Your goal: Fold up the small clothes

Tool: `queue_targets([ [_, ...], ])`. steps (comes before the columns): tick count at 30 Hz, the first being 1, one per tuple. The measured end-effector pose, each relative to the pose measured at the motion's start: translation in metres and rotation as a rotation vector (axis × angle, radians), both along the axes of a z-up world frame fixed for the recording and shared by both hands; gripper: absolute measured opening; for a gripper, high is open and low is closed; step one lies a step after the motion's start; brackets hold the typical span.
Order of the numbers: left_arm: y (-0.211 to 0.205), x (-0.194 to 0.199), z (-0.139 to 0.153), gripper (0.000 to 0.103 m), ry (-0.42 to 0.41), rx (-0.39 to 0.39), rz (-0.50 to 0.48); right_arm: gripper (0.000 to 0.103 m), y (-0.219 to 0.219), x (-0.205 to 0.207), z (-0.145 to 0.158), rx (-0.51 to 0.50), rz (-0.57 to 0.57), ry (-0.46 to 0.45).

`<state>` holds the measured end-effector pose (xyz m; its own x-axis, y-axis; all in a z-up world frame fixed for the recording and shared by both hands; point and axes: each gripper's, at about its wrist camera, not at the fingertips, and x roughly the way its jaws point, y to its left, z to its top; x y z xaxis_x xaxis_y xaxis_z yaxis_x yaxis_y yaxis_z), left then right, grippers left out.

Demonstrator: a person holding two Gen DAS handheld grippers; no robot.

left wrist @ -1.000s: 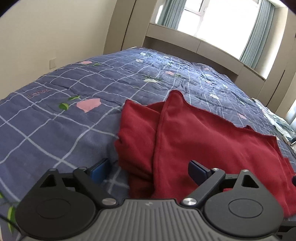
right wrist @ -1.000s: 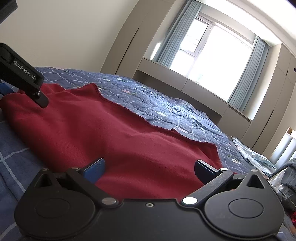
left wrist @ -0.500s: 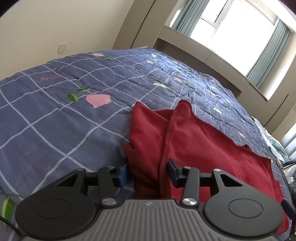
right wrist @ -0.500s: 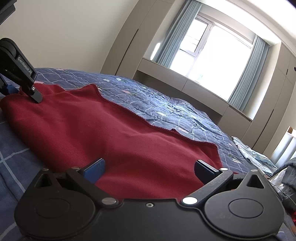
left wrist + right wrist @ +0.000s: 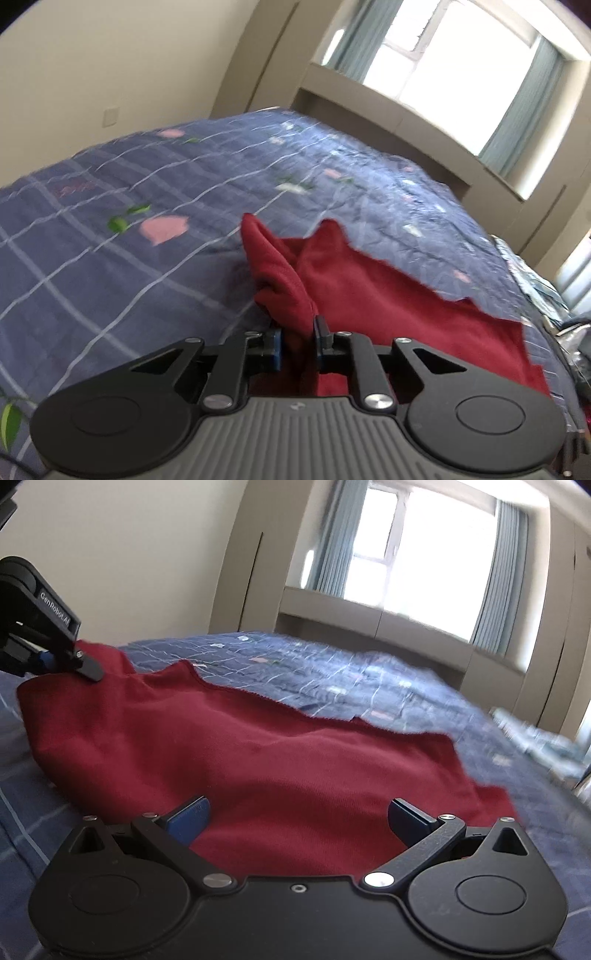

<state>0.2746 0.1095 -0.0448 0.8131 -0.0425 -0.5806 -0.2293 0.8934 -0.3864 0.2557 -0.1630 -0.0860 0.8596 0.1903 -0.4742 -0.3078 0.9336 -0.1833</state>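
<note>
A dark red garment [image 5: 369, 291] lies partly folded on the blue checked bedspread [image 5: 110, 206]. My left gripper [image 5: 297, 341] is shut on the garment's near left edge, and the pinched cloth bunches up between the blue pads. In the right wrist view the garment [image 5: 258, 760] spreads across the bed. My right gripper [image 5: 299, 819] is open, its pads just above the garment's near edge. The left gripper [image 5: 59, 653] shows at the far left of that view, gripping the cloth.
The bed runs back to a window ledge [image 5: 406, 122] with curtains. A beige wall [image 5: 92, 74] and wardrobe panels stand at the left. Other fabric lies at the bed's far right edge [image 5: 543, 288].
My left gripper has closed from wide open onto the garment's left edge and is lifting it. My right gripper stays open but its view has swung to the right.
</note>
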Motion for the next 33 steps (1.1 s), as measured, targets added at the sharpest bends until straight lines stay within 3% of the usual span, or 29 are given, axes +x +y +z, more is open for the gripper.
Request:
queue_targets([
  [3,-0.016,0.005,0.019,0.016,-0.037,0.031,-0.052,0.103,-0.021,0.015,0.004,0.146,0.018,0.109],
  [7,-0.044,0.016,0.045,0.016,-0.077,0.072,-0.137,0.103,-0.052,0.022,0.013,0.31,0.022,0.132],
  [14,-0.115,0.037,0.085,0.015,-0.134,0.115,-0.306,0.103,-0.114,0.019,0.028,0.275,-0.107,0.02],
  [18,-0.176,0.044,0.096,0.015,-0.15,0.137,-0.432,0.103,-0.156,0.008,0.03,0.207,-0.228,-0.047],
  [22,-0.235,0.046,0.089,0.015,-0.141,0.155,-0.546,0.103,-0.197,0.0,0.023,0.22,-0.333,-0.048],
  [26,-0.287,0.048,0.064,0.015,-0.077,0.161,-0.624,0.103,-0.233,-0.006,0.014,0.333,-0.397,-0.023],
  [31,-0.329,0.037,0.033,0.016,-0.002,0.305,-0.708,0.103,-0.248,-0.005,0.006,0.442,-0.389,-0.003],
  [33,-0.334,0.034,0.025,0.019,0.029,0.315,-0.73,0.103,-0.251,-0.004,0.004,0.463,-0.385,0.002],
])
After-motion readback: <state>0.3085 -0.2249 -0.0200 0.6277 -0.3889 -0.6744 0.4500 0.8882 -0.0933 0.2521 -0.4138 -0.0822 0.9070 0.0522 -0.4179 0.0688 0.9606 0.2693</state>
